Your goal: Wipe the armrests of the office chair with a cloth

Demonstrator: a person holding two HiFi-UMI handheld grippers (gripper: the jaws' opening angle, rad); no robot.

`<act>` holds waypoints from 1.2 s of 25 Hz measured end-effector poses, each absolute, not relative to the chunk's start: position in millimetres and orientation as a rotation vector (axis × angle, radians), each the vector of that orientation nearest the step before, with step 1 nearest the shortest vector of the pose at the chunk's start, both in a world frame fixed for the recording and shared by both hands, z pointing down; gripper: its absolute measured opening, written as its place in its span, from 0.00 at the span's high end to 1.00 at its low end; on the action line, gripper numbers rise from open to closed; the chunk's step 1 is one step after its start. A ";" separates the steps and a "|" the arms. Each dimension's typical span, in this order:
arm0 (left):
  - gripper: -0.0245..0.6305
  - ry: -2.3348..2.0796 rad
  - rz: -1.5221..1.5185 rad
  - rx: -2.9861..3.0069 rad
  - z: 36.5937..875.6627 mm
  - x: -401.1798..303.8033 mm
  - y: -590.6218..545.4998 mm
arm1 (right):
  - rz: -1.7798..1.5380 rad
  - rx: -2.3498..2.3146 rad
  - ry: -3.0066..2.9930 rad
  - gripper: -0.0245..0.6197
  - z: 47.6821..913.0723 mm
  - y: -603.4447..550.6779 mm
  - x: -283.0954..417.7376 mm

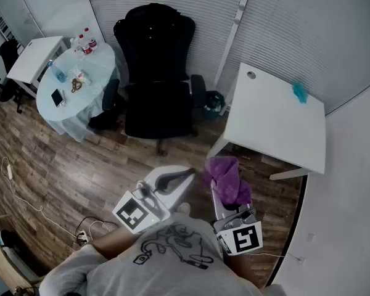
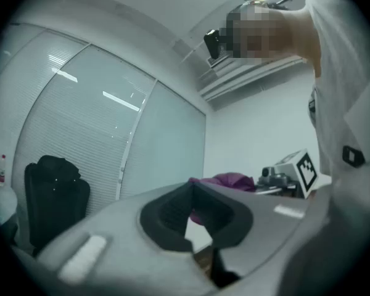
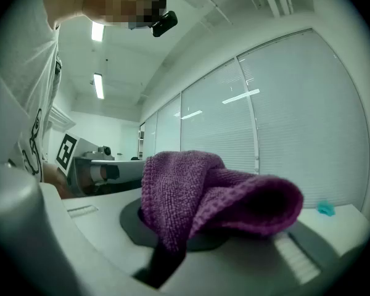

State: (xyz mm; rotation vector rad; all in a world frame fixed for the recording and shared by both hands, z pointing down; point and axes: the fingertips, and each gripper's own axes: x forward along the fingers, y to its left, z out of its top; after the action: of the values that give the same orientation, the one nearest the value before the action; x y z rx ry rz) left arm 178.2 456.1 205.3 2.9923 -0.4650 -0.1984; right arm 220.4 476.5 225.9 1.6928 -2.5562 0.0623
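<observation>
left gripper [image 1: 186, 173] held low ahead of torso, jaws together, empty, right gripper [image 1: 222, 187] alongside, clamped on purple cloth [image 1: 228, 172]
</observation>
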 end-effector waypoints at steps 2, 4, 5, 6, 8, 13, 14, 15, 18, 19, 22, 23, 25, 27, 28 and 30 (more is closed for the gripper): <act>0.96 -0.459 -0.182 2.994 207.2 182.7 459.1 | 0.067 1.700 -2.555 0.91 225.6 478.7 225.1; 0.96 -0.456 -0.174 2.996 208.7 188.0 461.3 | 0.088 1.723 -2.570 0.91 225.0 481.1 232.8; 0.96 -0.457 -0.172 2.995 209.6 191.1 462.0 | 0.105 1.738 -2.585 0.91 224.8 482.2 237.8; 0.96 -0.458 -0.173 2.993 210.2 194.3 462.4 | 0.118 1.751 -2.598 0.91 224.9 483.3 242.7; 0.96 -0.463 -0.185 2.999 210.0 200.7 463.5 | 0.129 1.761 -2.607 0.91 226.3 485.3 251.1; 0.96 -0.471 -0.163 2.983 218.2 216.5 469.1 | 0.147 1.765 -2.594 0.91 233.9 489.0 268.4; 0.96 -0.475 -0.161 2.981 220.1 219.2 469.8 | 0.151 1.765 -2.595 0.91 235.6 489.3 271.2; 0.96 -0.478 -0.160 2.980 221.7 222.0 470.0 | 0.152 1.755 -2.593 0.91 238.3 489.6 273.6; 0.96 -0.489 -0.162 2.972 224.4 229.7 468.9 | 0.153 1.727 -2.584 0.91 244.5 488.7 280.3; 0.96 -0.495 -0.164 2.967 225.2 231.3 467.4 | 0.155 1.726 -2.582 0.91 245.6 487.5 282.4; 0.96 -0.521 -0.156 2.957 229.2 232.6 458.3 | 0.157 1.721 -2.583 0.91 248.6 480.7 285.6; 0.96 -0.527 -0.156 2.957 230.2 232.8 454.1 | 0.156 1.718 -2.584 0.91 249.5 477.3 285.8; 0.96 -0.532 -0.158 2.955 232.2 234.0 443.9 | 0.153 1.711 -2.585 0.91 251.3 468.2 285.7; 0.96 -0.529 -0.168 2.955 232.7 236.5 431.9 | 0.143 1.706 -2.582 0.91 251.9 456.3 286.6; 0.96 -0.527 -0.177 2.956 232.3 238.0 425.0 | 0.138 1.703 -2.579 0.91 252.0 449.2 287.5; 0.96 -0.524 -0.183 2.956 233.3 240.8 408.9 | 0.135 1.699 -2.572 0.91 253.1 432.6 289.7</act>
State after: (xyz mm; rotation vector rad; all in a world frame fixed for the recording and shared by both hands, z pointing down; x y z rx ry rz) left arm 240.8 408.9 233.3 2.9560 -0.5242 -0.1830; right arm 289.7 432.6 253.1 1.6995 -2.5724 0.1351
